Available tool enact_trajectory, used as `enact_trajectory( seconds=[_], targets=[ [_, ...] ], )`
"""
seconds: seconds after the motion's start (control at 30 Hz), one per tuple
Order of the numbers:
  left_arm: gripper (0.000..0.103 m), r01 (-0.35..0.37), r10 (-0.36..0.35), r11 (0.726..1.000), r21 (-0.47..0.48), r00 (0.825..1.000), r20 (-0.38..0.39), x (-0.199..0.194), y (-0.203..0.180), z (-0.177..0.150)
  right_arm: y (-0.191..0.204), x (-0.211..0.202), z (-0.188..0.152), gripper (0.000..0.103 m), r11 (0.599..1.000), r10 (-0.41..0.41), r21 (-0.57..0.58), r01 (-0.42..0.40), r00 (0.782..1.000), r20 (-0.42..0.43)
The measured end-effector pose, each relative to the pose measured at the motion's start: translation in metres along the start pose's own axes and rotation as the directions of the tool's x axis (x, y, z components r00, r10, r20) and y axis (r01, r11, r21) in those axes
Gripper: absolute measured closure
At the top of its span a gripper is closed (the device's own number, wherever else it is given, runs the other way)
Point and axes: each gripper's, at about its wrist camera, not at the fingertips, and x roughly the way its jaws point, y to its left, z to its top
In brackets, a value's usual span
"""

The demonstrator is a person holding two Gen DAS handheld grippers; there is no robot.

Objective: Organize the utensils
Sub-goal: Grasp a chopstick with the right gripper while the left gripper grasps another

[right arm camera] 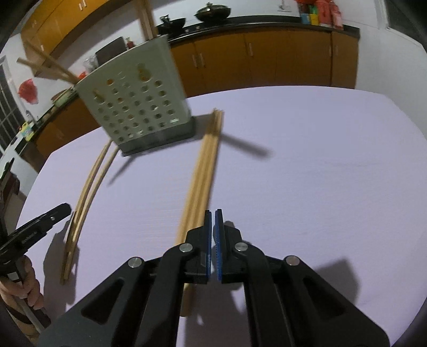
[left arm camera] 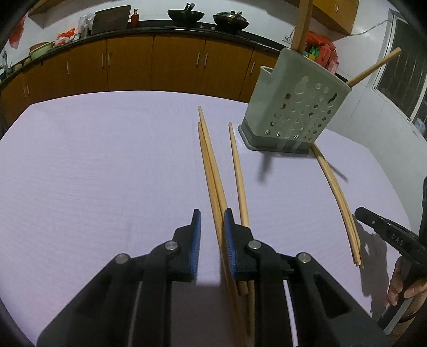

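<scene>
Wooden chopsticks lie on a lilac table. In the left wrist view a crossed pair [left arm camera: 210,165] and a single one [left arm camera: 238,173] run from my open left gripper [left arm camera: 212,216] toward a grey perforated utensil holder [left arm camera: 293,106], which holds a few chopsticks [left arm camera: 301,24]. The crossed pair passes between the open jaws, beside the right pad. Another pair [left arm camera: 339,200] lies to the right. In the right wrist view my right gripper [right arm camera: 213,213] is shut and empty, just right of a chopstick bundle [right arm camera: 204,165]. The holder [right arm camera: 136,96] stands far left there.
The table [left arm camera: 106,160] is round with a lilac cover. Orange cabinets [left arm camera: 128,61] with a dark counter, woks [left arm camera: 184,14] and clutter stand behind. The right gripper [left arm camera: 387,235] shows at the left view's right edge; the left gripper [right arm camera: 34,227] shows at the right view's left edge.
</scene>
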Motion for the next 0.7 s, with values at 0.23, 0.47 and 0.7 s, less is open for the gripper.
enact_trajectory(
  seconds=[0.23,0.47,0.7],
  targets=[
    [0.084,-0.001,0.001,1.0,0.001,1.0,-0.008,0.001,0.0,-0.001,0.006,0.003,-0.003,0.095,1.0,-0.003,-0.022,0.003,1.0,-0.011],
    [0.084,0.003,-0.003,1.0,0.004,1.0,-0.016,0.004,-0.002,-0.003,0.005,0.002,-0.005,0.095,0.987,-0.149,-0.064,0.149,0.989,0.007],
    [0.087,-0.016,0.017,0.999,0.042,1.0,-0.02,0.006,-0.008,-0.006,-0.021,-0.003,-0.003,0.095,0.978,-0.206,-0.01,0.207,0.978,0.017]
  ],
)
